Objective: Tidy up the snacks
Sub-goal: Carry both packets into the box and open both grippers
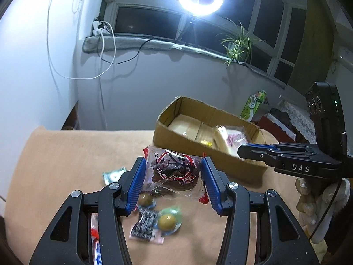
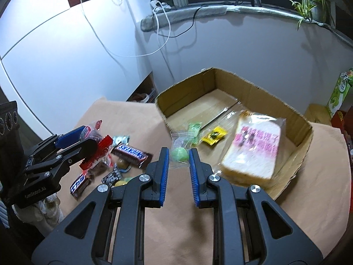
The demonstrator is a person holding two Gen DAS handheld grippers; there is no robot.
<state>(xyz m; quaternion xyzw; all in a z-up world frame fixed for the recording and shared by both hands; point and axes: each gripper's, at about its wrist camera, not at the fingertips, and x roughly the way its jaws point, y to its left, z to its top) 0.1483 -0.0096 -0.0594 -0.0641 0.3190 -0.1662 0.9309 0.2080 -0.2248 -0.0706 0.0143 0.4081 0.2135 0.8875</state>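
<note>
My left gripper (image 1: 174, 165) is shut on a clear red-printed packet with a dark cake (image 1: 174, 170), lifted over the tan tabletop; it also shows in the right wrist view (image 2: 97, 152). My right gripper (image 2: 179, 154) is shut on a small clear bag with a green sweet (image 2: 179, 152), held at the near wall of the cardboard box (image 2: 295, 114). In the box lie a wrapped bread slice (image 2: 253, 150), a yellow sweet (image 2: 214, 135) and a green packet (image 2: 194, 129). The right gripper is seen from the side in the left wrist view (image 1: 242, 151).
Loose snacks lie on the table: a Snickers bar (image 2: 132, 152), a second chocolate bar (image 2: 79, 184), round green sweets (image 1: 167, 220), a black-and-white packet (image 1: 143, 225). A green carton (image 2: 339, 92) stands at right. The wall and window sill are behind.
</note>
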